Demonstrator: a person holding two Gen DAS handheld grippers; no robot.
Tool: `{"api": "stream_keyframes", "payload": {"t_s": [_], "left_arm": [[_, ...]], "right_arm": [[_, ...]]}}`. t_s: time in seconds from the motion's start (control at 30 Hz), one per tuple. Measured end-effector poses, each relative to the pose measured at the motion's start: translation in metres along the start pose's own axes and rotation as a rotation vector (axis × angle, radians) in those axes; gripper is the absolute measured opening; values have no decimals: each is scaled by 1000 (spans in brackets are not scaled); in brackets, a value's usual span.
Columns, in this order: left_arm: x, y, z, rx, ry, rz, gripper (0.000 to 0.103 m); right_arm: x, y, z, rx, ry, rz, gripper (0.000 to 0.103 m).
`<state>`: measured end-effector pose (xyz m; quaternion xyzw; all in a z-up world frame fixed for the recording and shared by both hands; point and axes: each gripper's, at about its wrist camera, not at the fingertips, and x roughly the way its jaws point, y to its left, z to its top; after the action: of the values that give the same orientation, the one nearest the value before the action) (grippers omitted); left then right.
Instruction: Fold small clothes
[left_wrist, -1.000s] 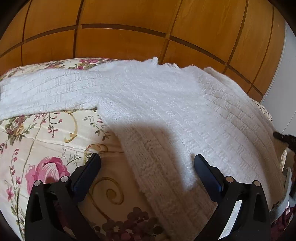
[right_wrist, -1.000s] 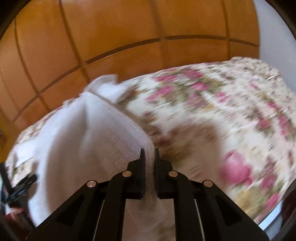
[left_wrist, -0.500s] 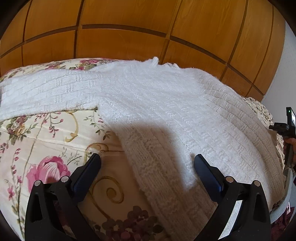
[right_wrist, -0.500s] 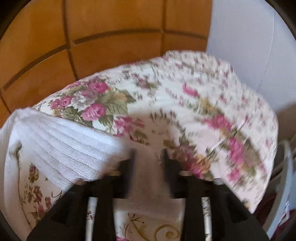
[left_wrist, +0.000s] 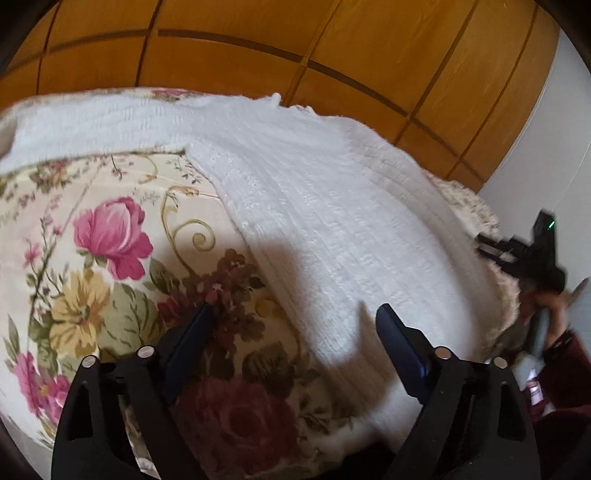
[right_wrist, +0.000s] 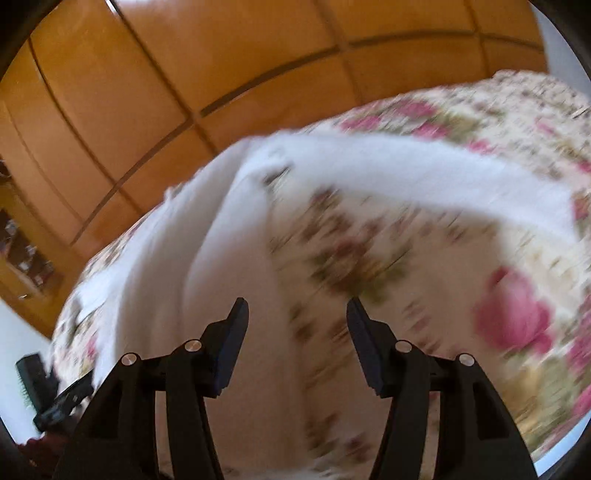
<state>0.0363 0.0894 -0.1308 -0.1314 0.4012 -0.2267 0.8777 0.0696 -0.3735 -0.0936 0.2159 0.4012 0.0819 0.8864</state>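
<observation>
A white knit sweater (left_wrist: 332, 206) lies spread flat on a floral bedspread (left_wrist: 92, 280), one sleeve (left_wrist: 92, 125) stretched out to the left. My left gripper (left_wrist: 294, 314) hovers over the sweater's near side edge. Its jaws are wide and closing, with nothing pressed between them. In the blurred right wrist view the sweater's body (right_wrist: 177, 277) lies at the left and its other sleeve (right_wrist: 424, 173) runs off to the right. My right gripper (right_wrist: 296, 308) is above the body's edge, jaws opening and nothing held. It also shows far right in the left view, right gripper (left_wrist: 528, 251).
Wooden panelled doors (left_wrist: 295, 44) stand behind the bed, with a white wall (left_wrist: 535, 147) to the right. A person's hand (left_wrist: 554, 306) and dark red sleeve are at the bed's right edge. The bedspread (right_wrist: 480, 258) extends right of the sweater.
My right gripper let go of the white fabric, opened, and swung away and back. My left gripper drew back toward the bed's near edge and its jaws narrowed slightly.
</observation>
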Motion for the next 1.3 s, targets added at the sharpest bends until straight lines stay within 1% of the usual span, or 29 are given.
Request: {"api": "stream_keyframes", "payload": {"t_s": [0.03, 0.07, 0.1, 0.17, 0.23, 0.27, 0.3, 0.33, 0.37, 0.4, 0.43, 0.47, 0.5, 0.53, 0.57, 0.6, 0.7, 0.8, 0.9, 0.97, 1.03, 1.1, 1.2, 1.27, 1.3], "left_arm": [[-1, 2, 0, -19, 4, -33, 84], [-2, 3, 0, -38, 9, -76, 80], [-1, 4, 1, -69, 24, -145, 79], [2, -1, -1, -75, 49, -192, 79], [5, -8, -2, -56, 61, -196, 79], [7, -11, -2, -51, 69, -214, 78], [11, -17, -1, -41, 91, -244, 75], [16, -22, 0, -23, 113, -255, 72], [20, -28, -1, 2, 139, -254, 68], [26, -36, 1, 38, 152, -233, 65], [28, -39, 2, 56, 151, -218, 57], [30, -40, 3, 61, 155, -194, 35], [33, -37, 7, 46, 165, -157, 12], [34, -32, 10, 14, 177, -164, 8], [31, -25, 14, -29, 186, -199, 6], [26, -21, 17, -39, 179, -205, 6], [0, -14, 28, -6, 124, -173, 5], [-22, -2, 43, -6, 83, -147, 5], [-42, 9, 47, 8, 68, -126, 5], [-47, 14, 45, 17, 84, -111, 5], [-45, 19, 39, 19, 108, -102, 5], [-35, 26, 30, 27, 139, -60, 5], [-16, 38, 15, 22, 191, -20, 5], [-12, 42, 13, -8, 183, -35, 6], [-13, 44, 15, -29, 170, -44, 14]], "right_arm": [[3, 4, -5, -2, 11, 5, 55], [6, 7, -10, -6, 23, 6, 55], [7, 9, -14, -7, 28, 6, 55], [7, 13, -21, 7, 29, 13, 55], [8, 13, -24, 13, 29, 13, 55], [9, 13, -25, 12, 27, 5, 54], [13, 11, -23, 11, 26, 0, 52], [14, 13, -23, 9, 26, -5, 48], [15, 15, -24, 4, 25, -19, 40], [17, 18, -24, 0, 24, -32, 35], [19, 19, -24, -2, 26, -43, 24], [19, 20, -25, 4, 28, -50, 17], [19, 18, -26, 19, 30, -51, 15], [18, 16, -25, 39, 31, -47, 11], [16, 14, -24, 64, 32, -40, 8], [13, 13, -24, 76, 33, -40, 7], [-1, 12, -22, 85, 31, -50, 6], [-17, 14, -25, 74, 45, -49, 6], [-35, 17, -35, 55, 68, -47, 6], [-44, 17, -43, 52, 82, -40, 5], [-50, 15, -54, 57, 102, -39, 5], [-49, 14, -63, 63, 118, -46, 5], [-41, 4, -79, 78, 147, -67, 5], [-37, 3, -83, 59, 140, -51, 8], [-36, 6, -83, 31, 144, -71, 12]]}}
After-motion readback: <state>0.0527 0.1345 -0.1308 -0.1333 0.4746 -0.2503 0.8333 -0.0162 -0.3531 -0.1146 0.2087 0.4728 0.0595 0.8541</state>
